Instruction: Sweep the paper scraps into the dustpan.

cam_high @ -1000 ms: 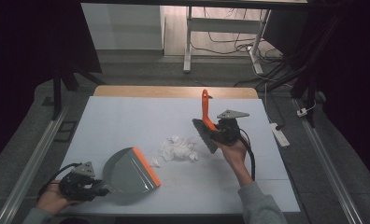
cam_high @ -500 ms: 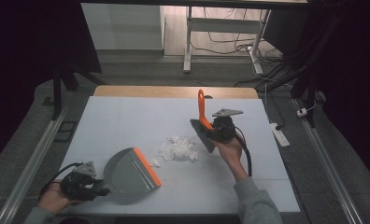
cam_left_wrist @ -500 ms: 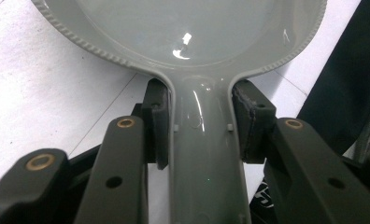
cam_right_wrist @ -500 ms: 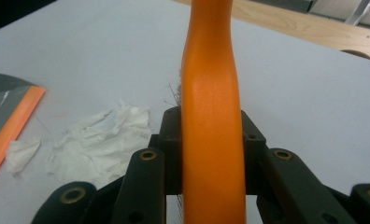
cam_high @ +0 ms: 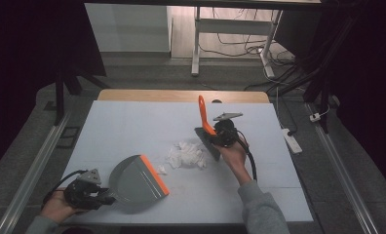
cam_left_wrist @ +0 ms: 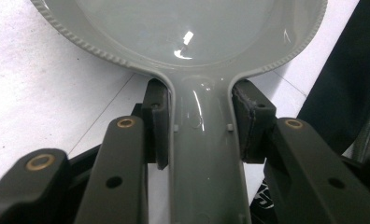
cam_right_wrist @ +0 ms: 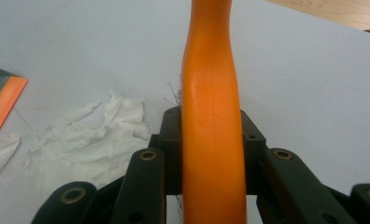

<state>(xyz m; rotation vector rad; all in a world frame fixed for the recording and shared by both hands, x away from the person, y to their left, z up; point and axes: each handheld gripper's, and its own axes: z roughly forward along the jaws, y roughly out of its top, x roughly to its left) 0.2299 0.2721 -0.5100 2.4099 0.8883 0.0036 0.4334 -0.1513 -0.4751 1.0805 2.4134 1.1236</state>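
Our left claw (cam_high: 105, 199) grips the grey dustpan (cam_high: 137, 178) by its handle, just left of the crumpled paper (cam_high: 187, 155). Our right claw (cam_high: 214, 136) clamps the orange-handled brush (cam_high: 204, 117), just right of that paper.

Dim, dark-edged overview; bright, soft close-ups

Paper scraps (cam_high: 186, 156) lie between dustpan (cam_high: 137, 180) and brush (cam_high: 206, 131).
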